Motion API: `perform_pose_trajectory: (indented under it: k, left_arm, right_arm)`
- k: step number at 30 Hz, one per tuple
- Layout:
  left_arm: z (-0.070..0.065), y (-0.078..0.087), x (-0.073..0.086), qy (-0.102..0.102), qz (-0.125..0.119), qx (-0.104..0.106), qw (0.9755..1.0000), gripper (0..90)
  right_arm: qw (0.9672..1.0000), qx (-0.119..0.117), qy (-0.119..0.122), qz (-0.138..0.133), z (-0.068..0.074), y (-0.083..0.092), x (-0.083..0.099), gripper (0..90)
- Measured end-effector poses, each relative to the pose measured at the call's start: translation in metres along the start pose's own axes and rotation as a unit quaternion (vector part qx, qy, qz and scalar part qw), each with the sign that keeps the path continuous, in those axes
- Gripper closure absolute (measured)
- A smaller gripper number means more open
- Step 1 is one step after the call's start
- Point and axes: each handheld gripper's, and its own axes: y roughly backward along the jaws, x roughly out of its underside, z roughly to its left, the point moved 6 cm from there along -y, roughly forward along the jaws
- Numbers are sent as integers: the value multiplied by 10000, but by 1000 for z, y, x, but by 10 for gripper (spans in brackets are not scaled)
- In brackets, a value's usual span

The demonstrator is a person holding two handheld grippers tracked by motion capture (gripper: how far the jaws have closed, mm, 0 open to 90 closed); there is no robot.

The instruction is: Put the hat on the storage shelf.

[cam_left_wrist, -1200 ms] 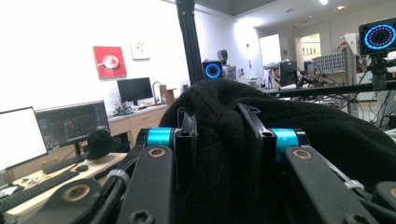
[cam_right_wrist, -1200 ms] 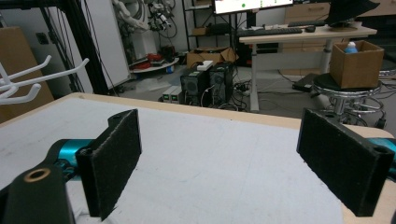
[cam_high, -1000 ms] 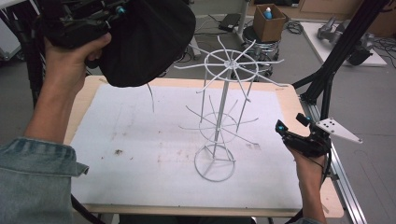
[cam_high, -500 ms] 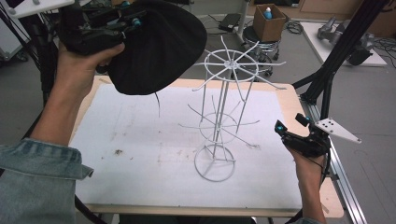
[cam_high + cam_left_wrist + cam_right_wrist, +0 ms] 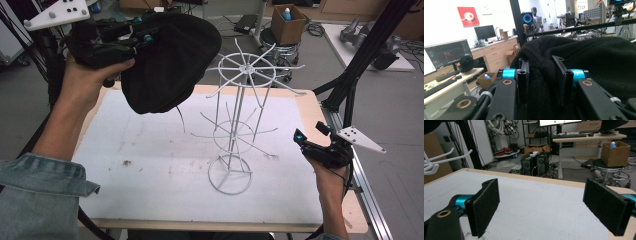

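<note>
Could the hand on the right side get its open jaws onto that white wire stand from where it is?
Probably yes. The right gripper hovers open beside the white wire stand, with bare table mat between them. The black hat, clamped in the left gripper, is up on the other side.

The person wears a faded blue denim sleeve [image 5: 37, 192] with a frayed cuff on the left arm. The left tool [image 5: 543, 80] is black, with two flat black jaws, bright cyan collars behind them, copper-coloured bolt rings on the arms, black cables with a white tie, and a grey three-cornered plate [image 5: 56, 13] dotted with dark screws on top. The right tool [image 5: 549, 205] has the same black build, with foam-faced rectangular jaws, cyan accents and its own grey three-cornered plate [image 5: 360, 140].
</note>
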Motion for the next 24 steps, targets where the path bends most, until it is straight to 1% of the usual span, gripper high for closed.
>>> perform_pose_trajectory:
  k: [3,6,12,16,24]
  left_arm:
    - [-1,1,6,54,2,29,10000,683]
    - [-2,2,12,84,49,-8,10000,682]
    - [-4,4,23,137,57,4,9999,677]
    - [-6,4,31,245,81,-2,9997,668]
    - [-13,2,45,238,201,-2,9995,650]
  right_arm:
    - [10000,-7,-14,1,0,0,0,131]
    - [10000,-11,-7,9,0,0,1,131]
    - [10000,-15,0,8,0,-1,1,131]
    - [10000,-16,-5,28,1,-1,1,130]
    - [10000,-26,-6,12,2,-2,1,131]
